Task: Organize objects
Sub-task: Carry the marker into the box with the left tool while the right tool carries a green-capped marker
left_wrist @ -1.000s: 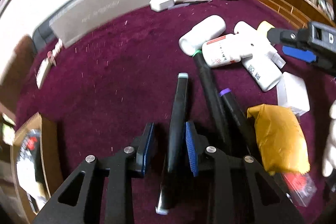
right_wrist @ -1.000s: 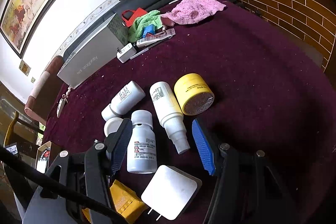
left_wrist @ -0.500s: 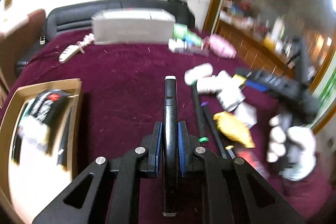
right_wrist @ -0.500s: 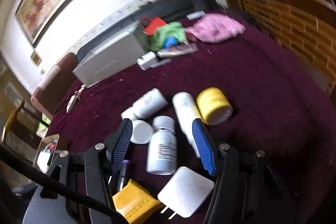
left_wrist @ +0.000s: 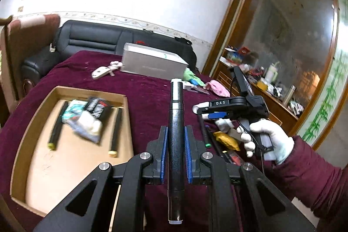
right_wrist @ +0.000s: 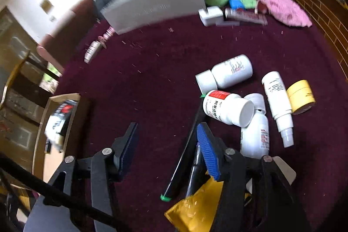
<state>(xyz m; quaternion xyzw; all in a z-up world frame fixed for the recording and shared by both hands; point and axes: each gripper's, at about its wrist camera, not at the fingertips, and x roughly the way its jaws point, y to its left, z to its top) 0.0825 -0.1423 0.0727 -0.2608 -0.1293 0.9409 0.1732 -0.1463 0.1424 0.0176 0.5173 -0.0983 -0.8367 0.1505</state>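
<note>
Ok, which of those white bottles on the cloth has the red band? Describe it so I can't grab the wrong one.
On the maroon tablecloth, look right of the right claw at the cluster of white bottles. The red-banded bottle lies on its side nearest that claw, cap pointing right. It alone has a red stripe with black Chinese print; its neighbours do not.

1. Contents of the shallow cardboard tray (left_wrist: 128, 123), left of the left gripper (left_wrist: 175, 152): blurred, unidentifiable.
2. Crinkled yellow foil packet (right_wrist: 195, 208), beneath the right gripper (right_wrist: 166, 144): partly hidden.
3. Grey rectangular box (right_wrist: 156, 8), far ahead: lettering unreadable.
</note>
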